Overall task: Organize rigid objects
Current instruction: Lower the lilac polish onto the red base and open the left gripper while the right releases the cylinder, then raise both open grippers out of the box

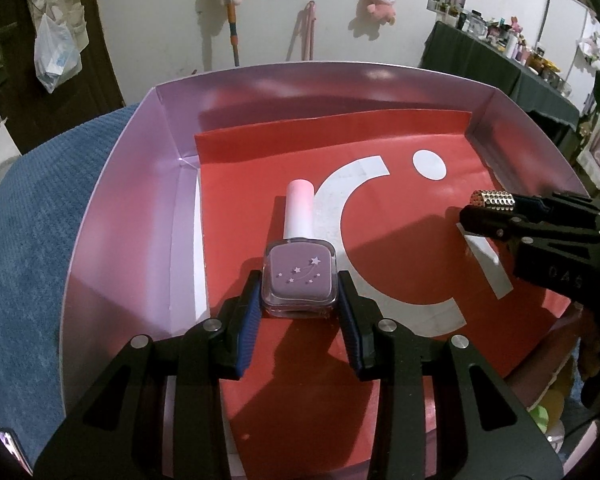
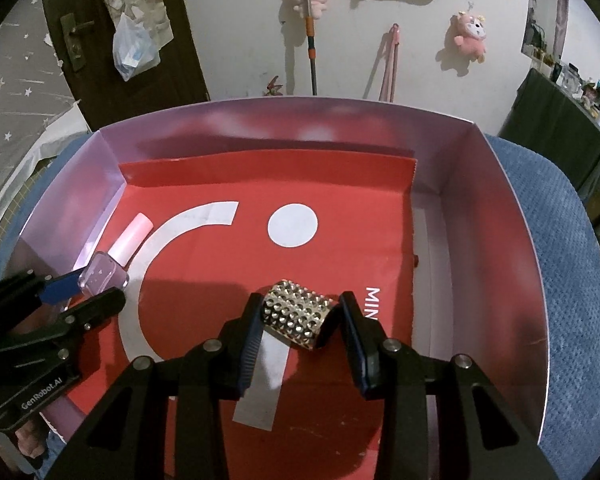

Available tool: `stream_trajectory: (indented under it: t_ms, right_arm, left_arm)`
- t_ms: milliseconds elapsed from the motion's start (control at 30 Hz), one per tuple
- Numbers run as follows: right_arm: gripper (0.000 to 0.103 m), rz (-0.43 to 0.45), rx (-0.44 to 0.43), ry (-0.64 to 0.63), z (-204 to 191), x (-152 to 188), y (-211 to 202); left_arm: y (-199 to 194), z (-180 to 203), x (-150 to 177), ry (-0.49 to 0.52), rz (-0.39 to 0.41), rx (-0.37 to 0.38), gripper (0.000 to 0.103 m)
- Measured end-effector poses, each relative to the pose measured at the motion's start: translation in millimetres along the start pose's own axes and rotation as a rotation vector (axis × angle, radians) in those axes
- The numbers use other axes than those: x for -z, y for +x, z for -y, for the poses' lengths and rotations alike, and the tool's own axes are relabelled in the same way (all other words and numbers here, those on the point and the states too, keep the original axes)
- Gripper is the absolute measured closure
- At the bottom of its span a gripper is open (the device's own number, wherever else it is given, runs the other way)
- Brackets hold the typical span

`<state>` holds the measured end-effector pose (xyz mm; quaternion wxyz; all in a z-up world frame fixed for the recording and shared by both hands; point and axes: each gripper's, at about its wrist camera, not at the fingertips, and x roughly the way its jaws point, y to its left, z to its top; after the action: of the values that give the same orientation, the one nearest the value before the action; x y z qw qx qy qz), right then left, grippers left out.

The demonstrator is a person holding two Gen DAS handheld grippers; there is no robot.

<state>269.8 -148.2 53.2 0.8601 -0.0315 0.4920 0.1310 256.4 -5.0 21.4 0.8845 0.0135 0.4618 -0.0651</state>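
We see the left gripper (image 1: 299,304) squeezed tight on a nail polish bottle (image 1: 299,280), its blue pads (image 1: 247,322) pressing the bottle's two sides. The bottle lies flat, pink cap (image 1: 299,210) pointing to the far wall of the box (image 1: 112,208). The right gripper (image 2: 298,330) is closed on a little studded roller (image 2: 298,318) (shiny, with rows of bumps), holding it by its ends. Both things sit low over the red paper (image 2: 320,276) lining the box, bottle on the left, roller on the right, well apart. A blue cloth (image 1: 36,216) lies under the box. Both grippers tip down into the box.
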Motion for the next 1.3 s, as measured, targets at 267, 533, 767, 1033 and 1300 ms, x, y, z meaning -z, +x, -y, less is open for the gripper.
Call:
stream_trajectory:
  t_ms: [267,533,767,1033,1300]
  right_arm:
    - [0.060,0.000,-0.011,0.005,2,0,-1]
    - [0.051,0.000,-0.016,0.006,4,-1,-4]
    - [0.035,0.031,-0.004,-0.001,0,1,-10]
    - [0.026,0.093,-0.037,0.001,-2,7,-33]
    - [0.011,0.156,-0.092,0.005,-6,16,-61]
  left_arm:
    - [0,1,0,0.010,0.005,-0.014,0.067]
    - [-1,7,0,0.032,0.020,-0.073,0.060]
    - [-11,10,-1,0.057,0.063,-0.115,0.055]
    - [-32,12,-1,0.070,0.132,-0.127,0.032]
    - [-49,5,5,0.038,0.167,-0.128,0.023]
